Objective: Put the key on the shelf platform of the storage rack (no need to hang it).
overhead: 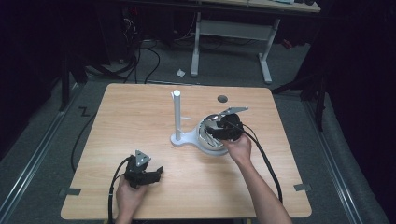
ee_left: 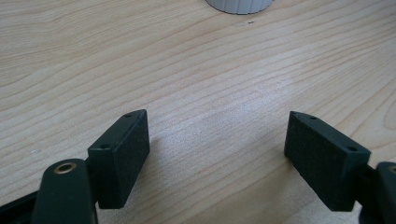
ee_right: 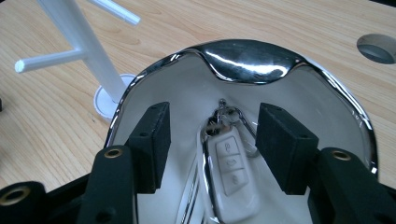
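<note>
A white car key fob [ee_right: 232, 172] with a metal ring lies inside a white dish with a chrome rim [ee_right: 247, 53]. My right gripper [ee_right: 212, 140] hovers over the dish [overhead: 205, 145] with its jaws apart; the fob sits between the pads, which do not press on it. In the high view the right gripper [overhead: 212, 132] is at the table's middle right. My left gripper [overhead: 156, 173] rests near the front left of the table, open, with bare wood between its pads [ee_left: 122, 158].
A white stand with a tall post and side pegs [overhead: 178, 116] rises just left of the dish; its post [ee_right: 88, 51] is close to the dish rim. A round hole [overhead: 222, 98] is in the tabletop behind the dish. A white round base [ee_left: 239, 4] lies ahead of the left gripper.
</note>
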`<state>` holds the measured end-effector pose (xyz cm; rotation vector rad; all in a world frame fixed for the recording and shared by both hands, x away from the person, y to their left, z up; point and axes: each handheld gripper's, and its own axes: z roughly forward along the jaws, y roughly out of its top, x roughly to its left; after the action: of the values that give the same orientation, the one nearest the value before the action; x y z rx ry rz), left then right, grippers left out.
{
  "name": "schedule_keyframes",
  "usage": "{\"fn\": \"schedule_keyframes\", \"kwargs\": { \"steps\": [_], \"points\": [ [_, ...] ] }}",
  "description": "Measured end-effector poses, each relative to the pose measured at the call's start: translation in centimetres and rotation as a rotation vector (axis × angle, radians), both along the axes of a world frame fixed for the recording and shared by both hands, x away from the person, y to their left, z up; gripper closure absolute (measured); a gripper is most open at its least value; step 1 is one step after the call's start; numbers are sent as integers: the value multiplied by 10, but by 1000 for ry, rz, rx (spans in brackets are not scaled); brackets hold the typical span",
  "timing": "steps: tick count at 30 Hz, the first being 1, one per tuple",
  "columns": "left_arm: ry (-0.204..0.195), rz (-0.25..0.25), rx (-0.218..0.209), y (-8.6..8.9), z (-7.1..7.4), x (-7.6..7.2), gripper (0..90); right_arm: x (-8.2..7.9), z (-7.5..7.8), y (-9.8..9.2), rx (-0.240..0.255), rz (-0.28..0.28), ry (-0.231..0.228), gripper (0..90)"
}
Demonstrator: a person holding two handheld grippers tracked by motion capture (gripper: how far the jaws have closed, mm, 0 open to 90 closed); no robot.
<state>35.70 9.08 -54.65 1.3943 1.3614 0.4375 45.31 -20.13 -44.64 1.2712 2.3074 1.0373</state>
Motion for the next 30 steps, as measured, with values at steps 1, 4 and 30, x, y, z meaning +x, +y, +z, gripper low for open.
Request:
{"fn": "schedule_keyframes", "kwargs": {
  "steps": [1, 4, 30],
  "points": [
    [0, 0, 0, 0, 0, 0, 228, -1, 0, -1, 1, -1, -1, 457],
    [0, 0, 1, 0, 0, 0, 228, -4, 3, -5, -5, 0, -10, 466],
    [-3, 2, 1, -1, 0, 0, 228, -29, 14, -42, 64, -47, -55, 553]
  ]
}}
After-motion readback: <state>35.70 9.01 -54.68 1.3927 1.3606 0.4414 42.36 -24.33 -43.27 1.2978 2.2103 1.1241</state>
